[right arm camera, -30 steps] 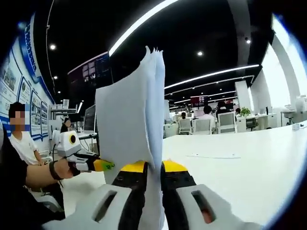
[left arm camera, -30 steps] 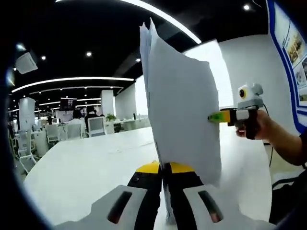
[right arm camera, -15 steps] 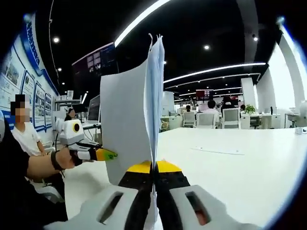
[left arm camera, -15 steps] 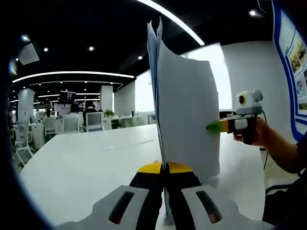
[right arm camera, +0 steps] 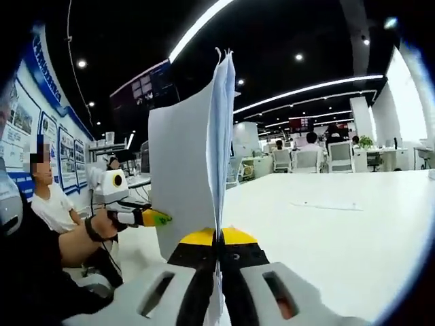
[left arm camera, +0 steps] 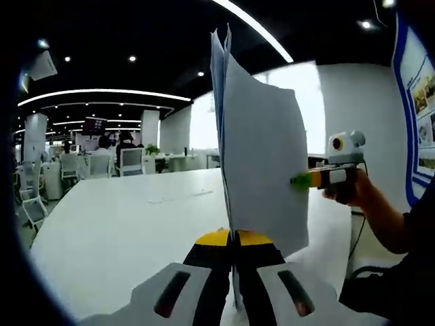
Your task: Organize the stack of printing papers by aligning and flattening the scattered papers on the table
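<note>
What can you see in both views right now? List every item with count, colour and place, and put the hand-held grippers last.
paper stack: one, white, upright on edge above the table, clamped at two opposite edges
table: one, white, large, beneath the stack
lone sheet: one, white, flat on the table farther out
office chairs: several, white, at distant desks
wall posters: several, blue-framed, on the side wall
ceiling light strips: several, white, curved overhead
seated person: one, white shirt, by the poster wall
left hand-held gripper: one, black and yellow jaws, shut on the stack
right hand-held gripper: one, black and yellow jaws, shut on the stack's opposite edge
person's hand: one, holding the right hand-held gripper
</note>
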Demonstrator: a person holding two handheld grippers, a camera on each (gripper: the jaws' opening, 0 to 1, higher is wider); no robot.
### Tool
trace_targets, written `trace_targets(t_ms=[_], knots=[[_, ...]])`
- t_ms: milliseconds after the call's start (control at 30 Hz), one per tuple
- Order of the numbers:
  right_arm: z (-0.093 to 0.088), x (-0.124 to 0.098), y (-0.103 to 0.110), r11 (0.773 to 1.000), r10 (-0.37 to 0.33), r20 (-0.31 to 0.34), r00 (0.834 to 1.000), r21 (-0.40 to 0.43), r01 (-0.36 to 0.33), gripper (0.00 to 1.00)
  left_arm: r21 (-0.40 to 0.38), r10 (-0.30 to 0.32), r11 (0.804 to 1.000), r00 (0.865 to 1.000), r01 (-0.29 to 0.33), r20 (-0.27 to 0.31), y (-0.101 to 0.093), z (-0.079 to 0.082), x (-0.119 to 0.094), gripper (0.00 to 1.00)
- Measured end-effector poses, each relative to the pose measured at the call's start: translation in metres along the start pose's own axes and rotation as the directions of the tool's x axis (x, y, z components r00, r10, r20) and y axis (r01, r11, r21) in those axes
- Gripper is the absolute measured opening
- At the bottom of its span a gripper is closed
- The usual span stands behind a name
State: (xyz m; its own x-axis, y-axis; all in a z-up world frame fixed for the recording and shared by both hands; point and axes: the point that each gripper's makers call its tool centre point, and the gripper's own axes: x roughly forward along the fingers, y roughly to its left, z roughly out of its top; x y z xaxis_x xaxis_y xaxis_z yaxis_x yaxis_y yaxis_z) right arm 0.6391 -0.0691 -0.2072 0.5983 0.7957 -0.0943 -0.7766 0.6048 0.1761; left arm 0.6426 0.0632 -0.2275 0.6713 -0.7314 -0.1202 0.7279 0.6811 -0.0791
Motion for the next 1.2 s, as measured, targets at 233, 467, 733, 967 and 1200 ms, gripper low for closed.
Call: trace_targets(t_ms=[233, 467, 733, 967, 1200], knots=[[0.001, -0.003, 0.019, 0.983, 0.098, -0.019, 0.995, 0.158, -0.094, 0.00, -0.065, -0.022, 0.998, 0.999, 0.019, -0.049, 0.001, -0.006, -0.009, 0.06], [-0.007, 0.004, 0.019, 0.961, 0.138, -0.038, 0.990, 0.249, -0.124, 0.00, -0.171, -0.068, 0.984, 0.992, 0.050, -0.106, 0.004, -0.013, -0.011, 0.06], [-0.022, 0.020, -0.002, 0.947, 0.111, -0.070, 0.991, 0.311, -0.084, 0.00, -0.302, -0.114, 0.951, 0.982, 0.065, -0.148, 0.018, -0.027, 0.001, 0.06], [-0.027, 0.032, -0.020, 0.921, 0.088, -0.057, 0.995, 0.384, -0.059, 0.00, -0.432, -0.155, 0.898, 0.979, 0.083, -0.133, 0.036, -0.036, 0.017, 0.06], [-0.045, 0.046, -0.042, 0.921, 0.027, -0.110, 0.994, 0.390, 0.018, 0.00, -0.475, -0.138, 0.879, 0.976, 0.044, -0.166, 0.047, -0.056, 0.034, 0.06]])
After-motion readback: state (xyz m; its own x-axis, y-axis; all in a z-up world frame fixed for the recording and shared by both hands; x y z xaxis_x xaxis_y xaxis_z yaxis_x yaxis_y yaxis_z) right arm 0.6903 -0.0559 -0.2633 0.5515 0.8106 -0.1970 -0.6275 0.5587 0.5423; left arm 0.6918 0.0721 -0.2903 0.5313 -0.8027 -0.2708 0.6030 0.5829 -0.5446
